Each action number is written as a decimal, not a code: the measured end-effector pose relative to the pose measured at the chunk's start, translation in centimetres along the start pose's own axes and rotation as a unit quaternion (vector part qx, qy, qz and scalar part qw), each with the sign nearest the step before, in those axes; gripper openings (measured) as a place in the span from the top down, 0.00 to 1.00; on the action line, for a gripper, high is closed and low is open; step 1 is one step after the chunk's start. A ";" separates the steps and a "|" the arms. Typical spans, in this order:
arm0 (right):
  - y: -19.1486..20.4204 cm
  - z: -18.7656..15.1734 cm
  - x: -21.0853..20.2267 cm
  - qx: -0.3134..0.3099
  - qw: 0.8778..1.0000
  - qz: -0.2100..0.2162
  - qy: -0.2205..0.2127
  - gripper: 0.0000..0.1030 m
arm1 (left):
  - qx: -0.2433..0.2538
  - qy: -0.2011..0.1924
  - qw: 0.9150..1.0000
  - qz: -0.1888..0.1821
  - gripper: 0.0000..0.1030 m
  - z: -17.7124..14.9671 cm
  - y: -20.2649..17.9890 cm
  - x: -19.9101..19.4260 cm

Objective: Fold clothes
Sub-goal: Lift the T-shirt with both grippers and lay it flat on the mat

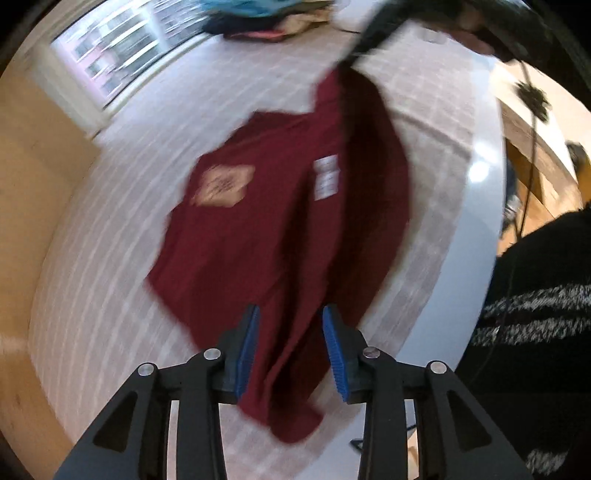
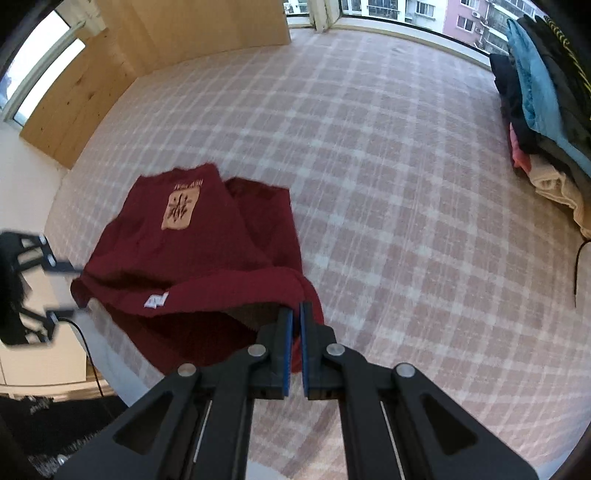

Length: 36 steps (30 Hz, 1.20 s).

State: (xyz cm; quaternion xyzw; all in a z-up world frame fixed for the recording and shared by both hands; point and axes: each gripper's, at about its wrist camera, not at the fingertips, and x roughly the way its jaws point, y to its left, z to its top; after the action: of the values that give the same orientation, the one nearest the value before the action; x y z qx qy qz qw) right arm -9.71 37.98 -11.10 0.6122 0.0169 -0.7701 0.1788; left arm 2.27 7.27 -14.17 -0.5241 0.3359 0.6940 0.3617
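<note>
A dark red shirt (image 1: 280, 229) with a tan printed patch and a white label lies partly spread on the pink checked bed cover (image 1: 110, 280). My left gripper (image 1: 291, 314) is open just above the shirt's near edge, with cloth lying between its blue pads but not clamped. My right gripper (image 2: 296, 308) is shut on the shirt's edge (image 2: 207, 258) and holds that side lifted off the cover. In the left wrist view the right gripper (image 1: 354, 55) appears at the top, pulling the cloth up. In the right wrist view the left gripper (image 2: 62, 291) shows blurred at the left edge.
A pile of clothes (image 2: 535, 110) lies at the right of the bed cover (image 2: 406, 184), seen also at the top of the left wrist view (image 1: 258, 18). Wooden panels (image 2: 92, 92) and windows stand behind. The white bed edge (image 1: 476, 206) and a person's dark striped garment (image 1: 535, 314) are at right.
</note>
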 end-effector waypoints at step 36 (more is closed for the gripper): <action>9.4 -14.9 5.5 0.299 0.946 0.070 -0.100 0.51 | -0.022 -0.054 0.997 -0.046 0.97 3.8 10.7 -0.9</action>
State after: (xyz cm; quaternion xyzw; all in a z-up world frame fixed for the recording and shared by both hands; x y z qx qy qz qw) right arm 6.01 31.39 -18.26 0.5567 -0.2752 -0.7827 0.0413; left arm -8.47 4.84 -11.48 -0.5082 0.2761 0.7112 0.3997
